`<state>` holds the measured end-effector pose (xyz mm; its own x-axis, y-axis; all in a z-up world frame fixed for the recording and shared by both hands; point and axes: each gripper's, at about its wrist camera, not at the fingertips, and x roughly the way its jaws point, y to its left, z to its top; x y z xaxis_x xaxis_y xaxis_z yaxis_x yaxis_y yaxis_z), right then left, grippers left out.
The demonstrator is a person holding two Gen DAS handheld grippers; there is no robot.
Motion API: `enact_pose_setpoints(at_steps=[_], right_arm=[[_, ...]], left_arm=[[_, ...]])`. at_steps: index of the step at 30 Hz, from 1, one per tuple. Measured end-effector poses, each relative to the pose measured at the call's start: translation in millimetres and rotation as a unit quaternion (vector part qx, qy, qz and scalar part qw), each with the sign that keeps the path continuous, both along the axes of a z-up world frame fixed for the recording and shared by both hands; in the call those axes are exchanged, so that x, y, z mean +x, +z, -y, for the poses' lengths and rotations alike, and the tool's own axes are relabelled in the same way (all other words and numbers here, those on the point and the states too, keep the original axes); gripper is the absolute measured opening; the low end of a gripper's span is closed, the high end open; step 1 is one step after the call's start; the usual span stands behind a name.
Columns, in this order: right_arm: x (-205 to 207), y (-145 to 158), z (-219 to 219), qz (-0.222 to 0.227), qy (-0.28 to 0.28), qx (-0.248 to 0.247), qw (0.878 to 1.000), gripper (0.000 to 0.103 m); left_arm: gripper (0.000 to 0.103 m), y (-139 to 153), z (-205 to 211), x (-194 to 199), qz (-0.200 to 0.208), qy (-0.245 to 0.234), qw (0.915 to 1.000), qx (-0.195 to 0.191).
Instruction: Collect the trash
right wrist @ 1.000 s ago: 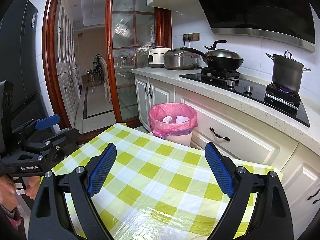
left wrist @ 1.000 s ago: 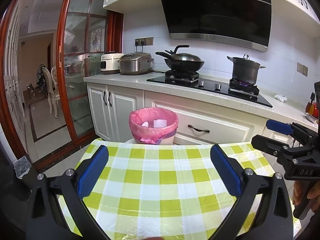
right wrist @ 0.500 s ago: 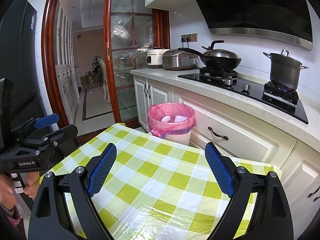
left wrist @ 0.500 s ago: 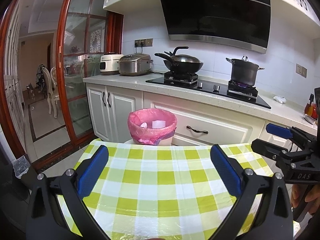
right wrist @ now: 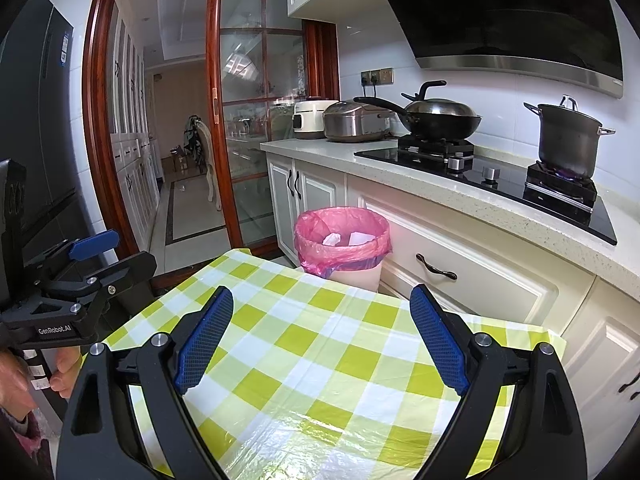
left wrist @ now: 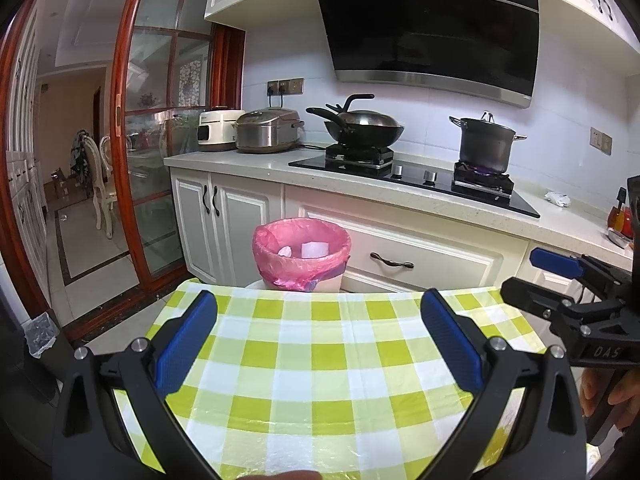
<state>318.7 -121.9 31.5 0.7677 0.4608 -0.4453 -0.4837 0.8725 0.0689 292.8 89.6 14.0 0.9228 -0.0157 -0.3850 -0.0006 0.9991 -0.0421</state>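
A trash bin with a pink liner (left wrist: pixel 302 254) stands on the floor beyond the far edge of the table with the green-and-white checked cloth (left wrist: pixel 320 364). It also shows in the right wrist view (right wrist: pixel 342 242). White scraps (left wrist: pixel 314 249) lie inside it. My left gripper (left wrist: pixel 318 344) is open and empty above the cloth. My right gripper (right wrist: pixel 320 340) is open and empty above the cloth too. Each gripper appears in the other's view, the right one (left wrist: pixel 560 276) and the left one (right wrist: pixel 100 256). No loose trash shows on the cloth.
White cabinets and a counter (left wrist: pixel 400 196) run behind the bin, with a wok (left wrist: pixel 360 126), a pot (left wrist: pixel 486 144) on a lit burner, and two cookers (left wrist: pixel 266 130). A crumpled white item (left wrist: pixel 558 199) lies on the counter. A red-framed glass door (left wrist: pixel 160 160) stands at left.
Both wrist views have risen and pulled back slightly; the bin sits a little lower and nearer the table edge. Both grippers stay open and empty.
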Motion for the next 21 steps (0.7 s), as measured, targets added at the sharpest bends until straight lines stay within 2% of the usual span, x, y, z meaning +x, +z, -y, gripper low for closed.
enact_pose_setpoints(at_steps=[10,21], right_arm=[[0.4,-0.1,0.8,0.002,0.002,0.004,1.0,0.085],[0.0,-2.1,3.9,0.007,0.005,0.009,1.0,0.085]], left_arm=[[0.099,-1.6,6.0,-1.0,0.0,0.003,0.9998,0.021],[0.099,-2.3,9.9,1.8,-0.004,-0.015,0.9997,0.021]])
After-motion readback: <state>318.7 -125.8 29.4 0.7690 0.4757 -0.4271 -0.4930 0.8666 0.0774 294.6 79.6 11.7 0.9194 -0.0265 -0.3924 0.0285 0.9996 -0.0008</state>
